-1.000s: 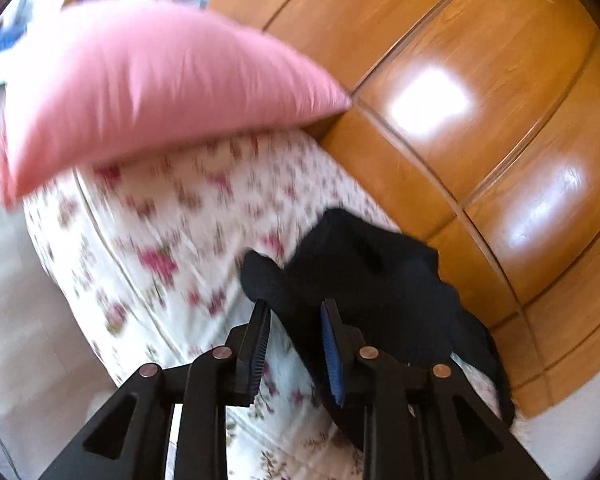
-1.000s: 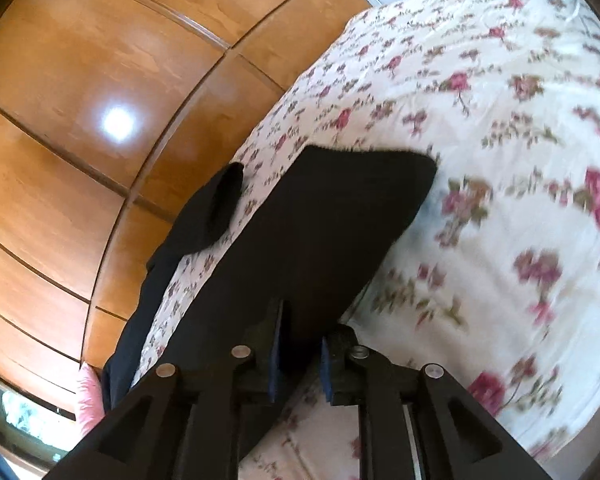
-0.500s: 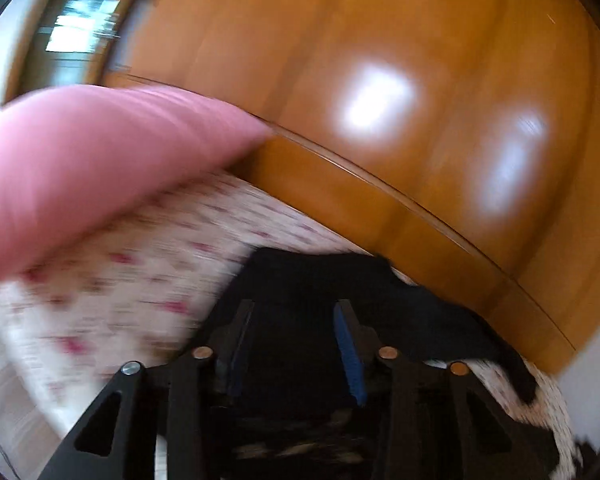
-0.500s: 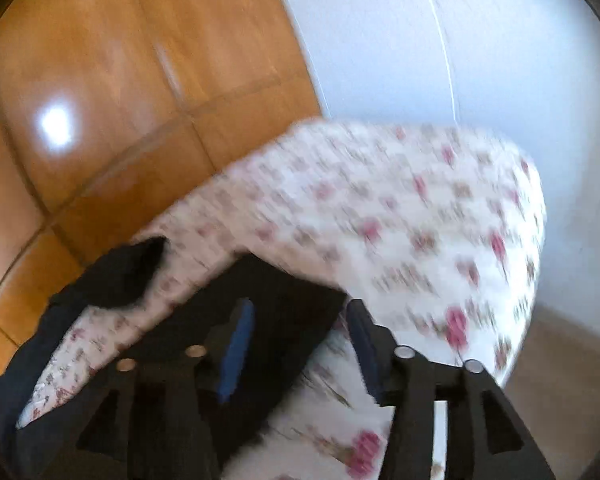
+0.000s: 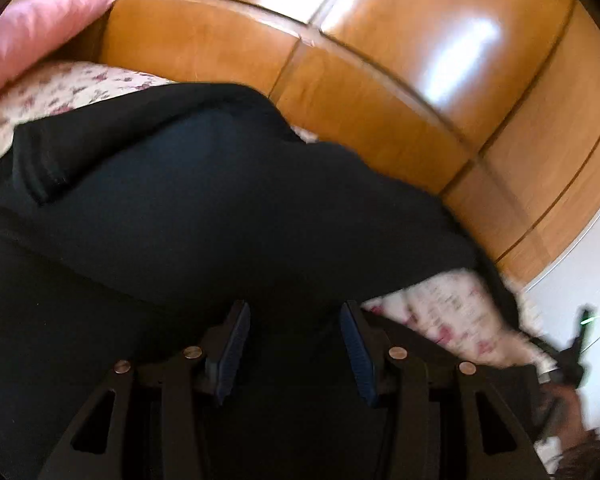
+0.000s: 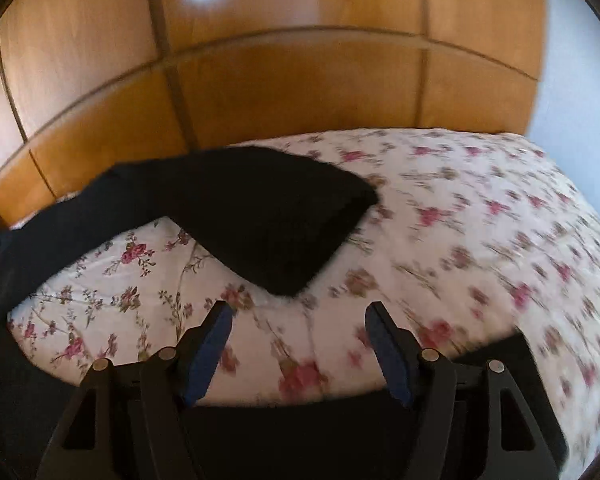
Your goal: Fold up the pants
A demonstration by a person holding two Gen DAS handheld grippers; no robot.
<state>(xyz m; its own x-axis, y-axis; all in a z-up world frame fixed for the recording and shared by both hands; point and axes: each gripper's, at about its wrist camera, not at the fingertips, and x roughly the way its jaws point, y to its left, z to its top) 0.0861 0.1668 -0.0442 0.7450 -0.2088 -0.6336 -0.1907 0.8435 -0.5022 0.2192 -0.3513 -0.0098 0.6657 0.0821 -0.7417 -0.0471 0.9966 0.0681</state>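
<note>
Now both grippers hang over the flowered bed (image 6: 480,216), fingers spread and holding nothing: left gripper (image 5: 294,344) above the black pants (image 5: 204,208), right gripper (image 6: 300,340) just short of a pant leg (image 6: 268,216). Pink pillow (image 5: 32,32) and wooden wardrobe (image 6: 280,76) lie beyond.

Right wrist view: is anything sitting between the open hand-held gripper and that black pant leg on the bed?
Nothing visible. Only bare floral bedsheet lies between the right hand-held gripper, jaws apart, and the nearest end of the black pants. The wooden headboard stands beyond the pants, not in the path.
</note>
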